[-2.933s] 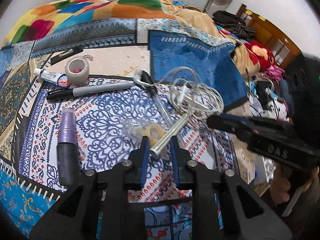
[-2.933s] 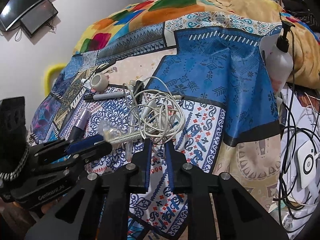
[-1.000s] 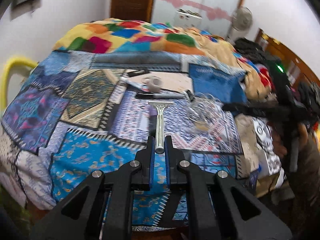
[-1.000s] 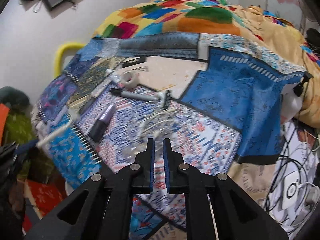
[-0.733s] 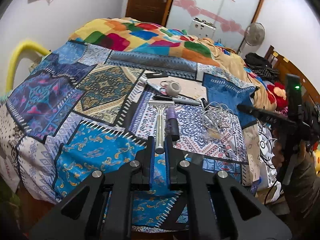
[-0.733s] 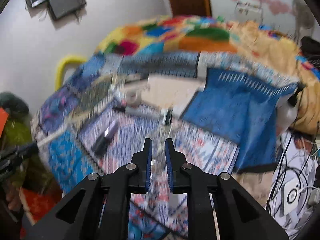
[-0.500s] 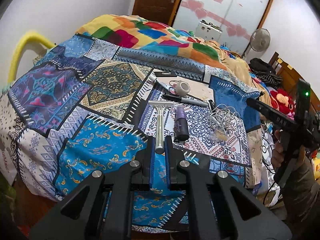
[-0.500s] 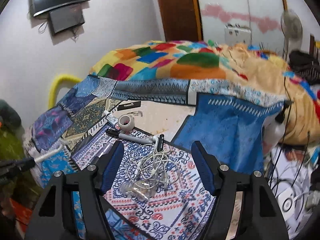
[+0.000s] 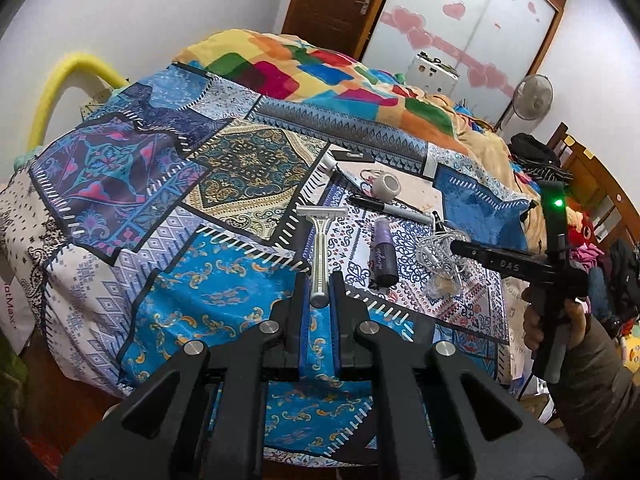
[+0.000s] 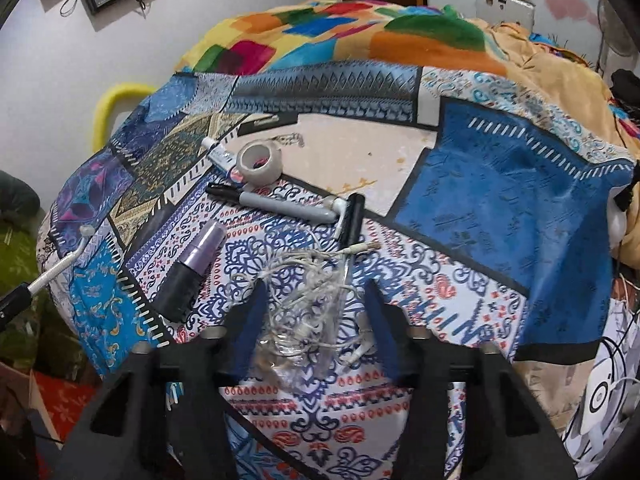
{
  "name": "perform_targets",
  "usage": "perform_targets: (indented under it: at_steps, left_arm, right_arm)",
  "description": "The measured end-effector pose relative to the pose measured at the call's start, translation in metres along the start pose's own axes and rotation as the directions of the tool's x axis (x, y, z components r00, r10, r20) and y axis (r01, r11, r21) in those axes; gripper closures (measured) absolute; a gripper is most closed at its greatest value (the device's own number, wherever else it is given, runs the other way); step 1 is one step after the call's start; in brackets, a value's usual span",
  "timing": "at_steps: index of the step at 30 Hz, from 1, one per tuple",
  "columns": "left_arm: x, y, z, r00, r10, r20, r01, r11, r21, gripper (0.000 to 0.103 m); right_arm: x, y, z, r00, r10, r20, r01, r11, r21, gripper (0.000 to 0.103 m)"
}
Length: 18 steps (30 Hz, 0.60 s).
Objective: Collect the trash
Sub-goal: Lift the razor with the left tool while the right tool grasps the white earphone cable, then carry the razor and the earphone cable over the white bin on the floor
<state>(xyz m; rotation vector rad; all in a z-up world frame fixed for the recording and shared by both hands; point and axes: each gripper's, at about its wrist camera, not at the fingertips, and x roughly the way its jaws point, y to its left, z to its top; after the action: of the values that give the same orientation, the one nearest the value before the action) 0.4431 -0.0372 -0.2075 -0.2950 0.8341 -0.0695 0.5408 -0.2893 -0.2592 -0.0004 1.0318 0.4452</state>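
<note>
Razor in my left gripper, right gripper spread over the cable tangle.

My left gripper [image 9: 319, 294] pinches the disposable razor [image 9: 320, 240] by its handle above the bed [image 9: 224, 280]; my right gripper [image 10: 316, 300] gapes wide around the white cable tangle [image 10: 312, 292] beside the purple bottle [image 10: 192, 268].

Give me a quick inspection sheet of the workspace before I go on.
Surface: patchwork bedspread over the bed.
Job's things: razor held by its handle; clear wrapper under the white cable.
Clutter: purple bottle, tape roll, marker, tube.
Grippers: left gripper shut on razor; right gripper open over the cable.
Cables: tangled white cable.
Surroundings: yellow rail, fan, door.
</note>
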Motion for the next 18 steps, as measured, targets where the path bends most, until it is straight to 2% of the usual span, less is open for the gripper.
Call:
perform_targets:
  at_steps: [3, 5, 10, 18]
  left_arm:
    - [-0.007, 0.002, 0.001, 1.0, 0.003, 0.01, -0.003, 1.0, -0.008, 0.095]
    - [-0.012, 0.004, 0.001, 1.0, 0.006, 0.015, -0.006, 1.0, -0.013, 0.095]
    - [-0.031, 0.01, 0.002, 0.999, 0.019, 0.039, -0.018, 1.0, -0.025, 0.095]
    - [-0.084, 0.022, 0.002, 0.993, 0.051, 0.102, -0.046, 0.998, -0.043, 0.095]
  right_arm:
    - [0.006, 0.001, 0.0, 0.999, 0.007, -0.035, -0.007, 1.0, 0.016, 0.095]
    - [0.005, 0.0, 0.0, 0.999, 0.015, -0.033, -0.014, 0.999, 0.035, 0.095]
    - [-0.032, 0.005, 0.01, 0.998, 0.007, 0.058, -0.01, 0.998, 0.06, 0.095]
    - [-0.103, 0.039, 0.029, 0.984, 0.009, 0.177, -0.009, 1.0, 0.001, 0.095]
